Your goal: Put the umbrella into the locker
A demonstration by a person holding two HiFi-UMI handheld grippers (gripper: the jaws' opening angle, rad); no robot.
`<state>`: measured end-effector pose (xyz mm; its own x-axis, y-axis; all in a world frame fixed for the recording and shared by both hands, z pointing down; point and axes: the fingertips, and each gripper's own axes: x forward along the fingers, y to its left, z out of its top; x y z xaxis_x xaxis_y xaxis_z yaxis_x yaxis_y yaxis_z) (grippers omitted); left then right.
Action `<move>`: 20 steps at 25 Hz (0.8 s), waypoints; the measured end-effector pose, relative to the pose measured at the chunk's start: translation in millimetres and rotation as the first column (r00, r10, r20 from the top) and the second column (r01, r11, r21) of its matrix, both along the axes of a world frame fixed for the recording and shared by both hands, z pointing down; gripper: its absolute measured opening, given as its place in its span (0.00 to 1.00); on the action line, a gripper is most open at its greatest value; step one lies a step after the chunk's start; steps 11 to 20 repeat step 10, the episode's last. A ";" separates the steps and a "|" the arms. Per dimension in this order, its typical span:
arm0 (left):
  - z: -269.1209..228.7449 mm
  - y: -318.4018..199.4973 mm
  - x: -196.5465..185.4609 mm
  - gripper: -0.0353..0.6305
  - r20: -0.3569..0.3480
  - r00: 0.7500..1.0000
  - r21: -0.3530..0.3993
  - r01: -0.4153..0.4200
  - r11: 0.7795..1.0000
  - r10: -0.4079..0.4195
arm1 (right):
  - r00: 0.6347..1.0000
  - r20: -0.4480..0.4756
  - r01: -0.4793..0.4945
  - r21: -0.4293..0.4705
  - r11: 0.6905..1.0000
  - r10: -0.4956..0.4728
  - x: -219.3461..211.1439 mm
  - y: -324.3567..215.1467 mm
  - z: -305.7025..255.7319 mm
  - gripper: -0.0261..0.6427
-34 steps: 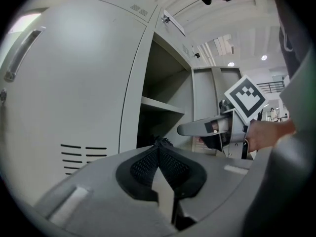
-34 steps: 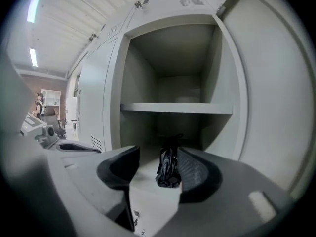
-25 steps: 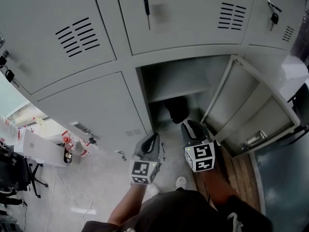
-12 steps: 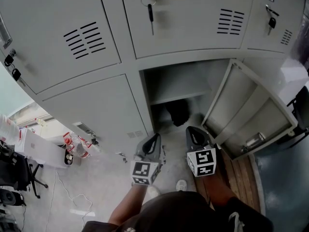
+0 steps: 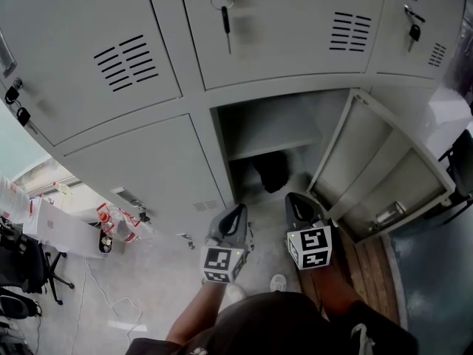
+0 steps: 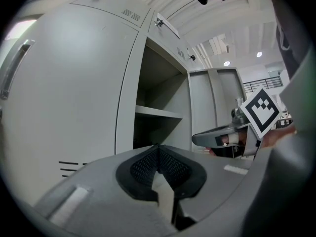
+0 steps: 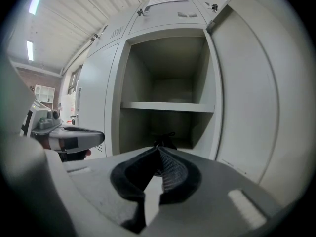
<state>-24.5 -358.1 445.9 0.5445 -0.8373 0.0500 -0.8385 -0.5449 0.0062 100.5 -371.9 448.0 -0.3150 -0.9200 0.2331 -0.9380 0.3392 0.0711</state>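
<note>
The black umbrella lies folded at the bottom of the open grey locker, below its shelf; in the right gripper view only the umbrella's top shows above my jaws. My right gripper hangs just outside the locker mouth, shut and holding nothing. My left gripper is beside it to the left, in front of the closed neighbouring door, also shut and holding nothing. Neither gripper touches the umbrella.
The locker's door stands swung open to the right, close to my right gripper. Keys hang in the upper doors. A white box with small bottles and a black chair stand low at the left. My shoe shows below.
The right gripper has drawn back a little from the locker mouth. The umbrella stays inside, and the left gripper has kept still.
</note>
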 end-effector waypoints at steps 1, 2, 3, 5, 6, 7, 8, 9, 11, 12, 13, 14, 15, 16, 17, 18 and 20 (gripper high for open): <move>2.3 0.3 0.4 0.06 0.002 1.000 -0.010 -0.001 1.000 0.001 | 1.000 0.000 -0.003 -0.006 1.000 0.003 0.4 -0.2 1.4 0.05; 4.2 0.5 1.0 0.06 0.005 1.000 -0.017 -0.003 1.000 0.003 | 1.000 -0.002 -0.006 -0.013 1.000 0.006 0.9 -0.2 3.2 0.05; 5.2 0.5 1.7 0.06 0.006 1.000 -0.018 -0.004 1.000 0.004 | 1.000 -0.004 -0.008 -0.019 1.000 0.008 1.4 -0.1 4.8 0.05; 6.7 0.0 2.7 0.06 0.009 1.000 -0.021 -0.005 1.000 0.005 | 1.000 -0.007 -0.008 -0.023 1.000 0.008 1.5 -0.1 6.7 0.05; 6.7 -0.3 2.9 0.06 0.010 1.000 -0.026 -0.003 1.000 0.004 | 1.000 -0.008 -0.007 -0.023 1.000 0.007 1.4 -0.4 7.1 0.05; 5.3 -0.5 3.0 0.06 0.009 1.000 -0.029 -0.002 1.000 0.002 | 1.000 -0.009 -0.006 -0.023 1.000 0.005 1.1 -0.6 7.4 0.05; 3.6 -0.7 3.0 0.06 0.007 1.000 -0.031 0.000 1.000 0.000 | 1.000 -0.008 -0.004 -0.023 1.000 0.004 1.0 -0.8 7.6 0.05; 2.1 -0.9 3.1 0.06 0.005 1.000 -0.031 0.002 1.000 -0.002 | 1.000 -0.007 -0.003 -0.024 1.000 0.003 1.0 -1.0 7.8 0.05; 0.8 -1.1 3.3 0.06 0.003 1.000 -0.031 0.003 1.000 -0.003 | 1.000 -0.006 -0.002 -0.025 1.000 0.002 1.0 -1.2 7.9 0.05; 0.8 -1.1 3.3 0.06 0.003 1.000 -0.031 0.003 1.000 -0.003 | 1.000 -0.006 -0.002 -0.025 1.000 0.002 1.0 -1.2 7.9 0.05; 0.8 -1.1 3.3 0.06 0.003 1.000 -0.031 0.003 1.000 -0.003 | 1.000 -0.006 -0.002 -0.025 1.000 0.002 1.0 -1.2 7.9 0.05; 0.8 -1.1 3.3 0.06 0.003 1.000 -0.031 0.003 1.000 -0.003 | 1.000 -0.006 -0.002 -0.025 1.000 0.002 1.0 -1.2 7.9 0.05; 0.8 -1.1 3.3 0.06 0.003 1.000 -0.031 0.003 1.000 -0.003 | 1.000 -0.006 -0.002 -0.025 1.000 0.002 1.0 -1.2 7.9 0.05; 0.8 -1.1 3.3 0.06 0.003 1.000 -0.031 0.003 1.000 -0.003 | 1.000 -0.006 -0.002 -0.025 1.000 0.002 1.0 -1.2 7.9 0.05; 0.8 -1.1 3.3 0.06 0.003 1.000 -0.031 0.003 1.000 -0.003 | 1.000 -0.006 -0.002 -0.025 1.000 0.002 1.0 -1.2 7.9 0.05; 0.8 -1.1 3.3 0.06 0.003 1.000 -0.031 0.003 1.000 -0.003 | 1.000 -0.006 -0.002 -0.025 1.000 0.002 1.0 -1.2 7.9 0.05; 0.8 -1.1 3.3 0.06 0.003 1.000 -0.031 0.003 1.000 -0.003 | 1.000 -0.006 -0.002 -0.025 1.000 0.002 1.0 -1.2 7.9 0.05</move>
